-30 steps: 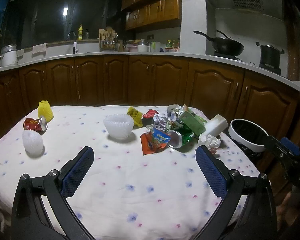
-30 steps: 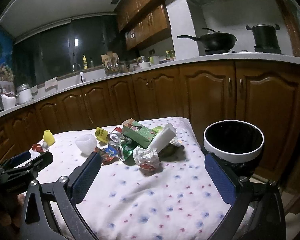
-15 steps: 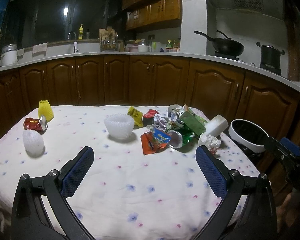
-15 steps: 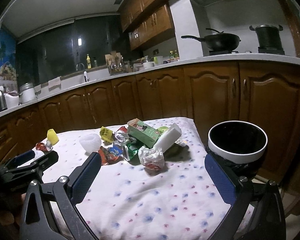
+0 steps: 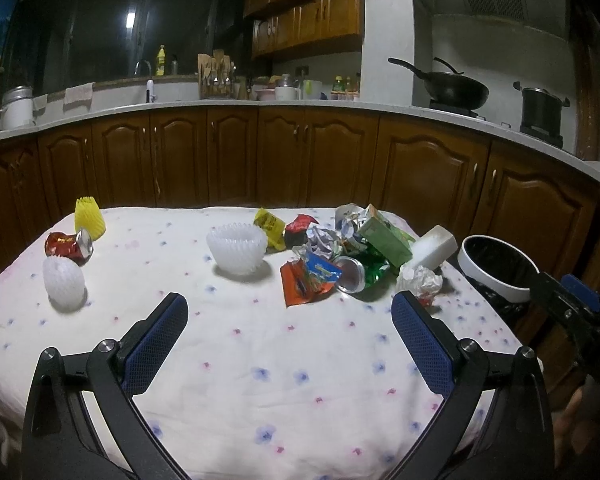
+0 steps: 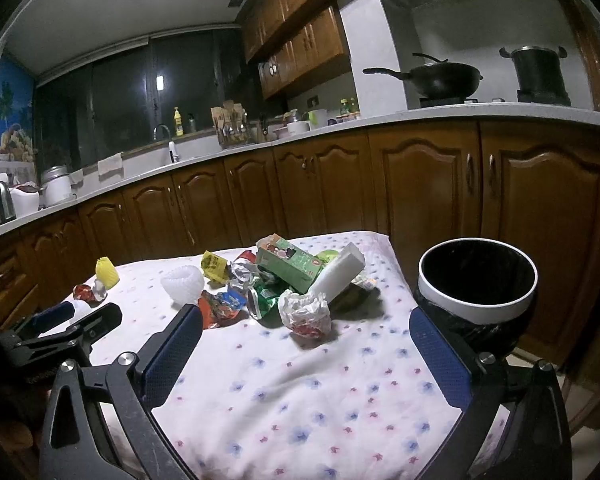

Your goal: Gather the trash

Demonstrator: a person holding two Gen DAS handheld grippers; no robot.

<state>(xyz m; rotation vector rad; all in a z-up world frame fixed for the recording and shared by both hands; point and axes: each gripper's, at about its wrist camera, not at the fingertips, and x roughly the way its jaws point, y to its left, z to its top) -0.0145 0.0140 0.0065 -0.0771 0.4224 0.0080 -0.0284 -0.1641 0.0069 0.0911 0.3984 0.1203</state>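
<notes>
Both grippers hang wide apart and empty over the near edge of the tabletop (image 5: pixel 260 360): our left gripper (image 5: pixel 290 334) faces the middle of the cloth, our right gripper (image 6: pixel 306 354) sits nearer the bin (image 6: pixel 478 304). We judge nothing is collected yet. Most trash lies heaped beside the bin: a green carton (image 6: pixel 290 266), a white block (image 6: pixel 338 276), a crumpled wrapper (image 6: pixel 306 314). Well away from the bin lie a yellow cup (image 5: pixel 89 217) and a crushed red can (image 5: pixel 70 245).
</notes>
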